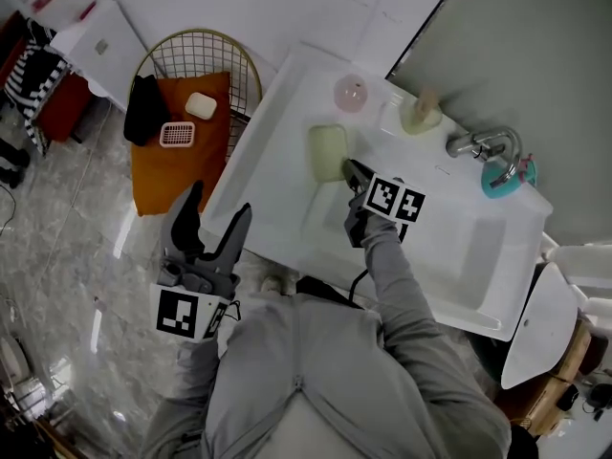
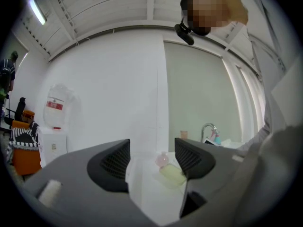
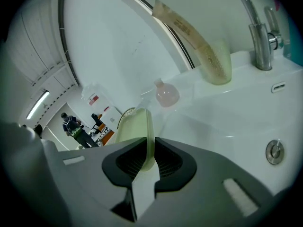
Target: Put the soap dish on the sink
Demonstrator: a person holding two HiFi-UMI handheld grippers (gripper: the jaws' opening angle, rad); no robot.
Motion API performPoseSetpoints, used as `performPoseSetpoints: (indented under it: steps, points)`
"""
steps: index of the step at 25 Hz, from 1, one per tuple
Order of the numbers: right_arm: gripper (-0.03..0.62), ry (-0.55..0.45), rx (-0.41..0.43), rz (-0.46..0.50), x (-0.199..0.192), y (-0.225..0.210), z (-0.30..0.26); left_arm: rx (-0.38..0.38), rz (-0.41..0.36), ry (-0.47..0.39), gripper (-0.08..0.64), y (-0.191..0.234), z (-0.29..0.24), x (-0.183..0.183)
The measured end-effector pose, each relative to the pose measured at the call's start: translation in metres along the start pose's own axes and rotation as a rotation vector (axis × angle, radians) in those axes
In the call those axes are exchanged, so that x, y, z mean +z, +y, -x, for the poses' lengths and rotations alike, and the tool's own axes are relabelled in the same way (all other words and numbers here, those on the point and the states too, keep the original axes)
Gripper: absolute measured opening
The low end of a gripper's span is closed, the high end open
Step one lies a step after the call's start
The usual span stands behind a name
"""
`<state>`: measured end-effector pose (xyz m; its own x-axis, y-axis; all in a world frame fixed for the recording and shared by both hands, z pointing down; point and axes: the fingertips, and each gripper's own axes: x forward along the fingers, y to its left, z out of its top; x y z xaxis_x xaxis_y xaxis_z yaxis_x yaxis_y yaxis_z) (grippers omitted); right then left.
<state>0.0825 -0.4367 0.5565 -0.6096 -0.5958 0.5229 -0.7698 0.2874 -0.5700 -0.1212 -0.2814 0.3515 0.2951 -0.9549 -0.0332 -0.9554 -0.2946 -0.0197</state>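
Observation:
A pale green soap dish (image 1: 327, 151) is over the left ledge of the white sink (image 1: 287, 103). My right gripper (image 1: 355, 173) is shut on its near edge. In the right gripper view the dish (image 3: 134, 125) is pinched between the two dark pads, and that gripper (image 3: 149, 149) points toward the sink's back ledge. Whether the dish rests on the ledge I cannot tell. My left gripper (image 1: 216, 220) hangs open and empty above the floor, left of the sink. Its own view shows the gripper (image 2: 151, 160) with jaws wide apart and the green dish (image 2: 171, 175) beyond them.
On the sink's back ledge stand a pink round bottle (image 1: 351, 93), a yellowish cup holding a sachet (image 1: 421, 115) and a chrome faucet (image 1: 483, 144), with a teal item (image 1: 502, 178) beside it. A wire basket (image 1: 196, 94) with orange cloth, a pink dish and soap sits on the floor.

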Motion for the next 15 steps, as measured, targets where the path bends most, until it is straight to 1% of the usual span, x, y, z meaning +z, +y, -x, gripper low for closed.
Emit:
performPoseSetpoints:
  steps: [7,13,15]
  points:
    - [0.052,0.054,-0.029,0.007,-0.014,-0.006,-0.026,0.016,0.001,0.016,0.322,0.001,-0.005,-0.003]
    - [0.052,0.079,-0.037,0.04,-0.019,-0.001,-0.036,0.02,0.025,0.028,0.322,-0.001,-0.008,-0.006]
    - [0.052,0.086,-0.037,0.056,-0.02,0.001,-0.04,0.022,0.016,0.023,0.322,0.0,-0.008,-0.006]
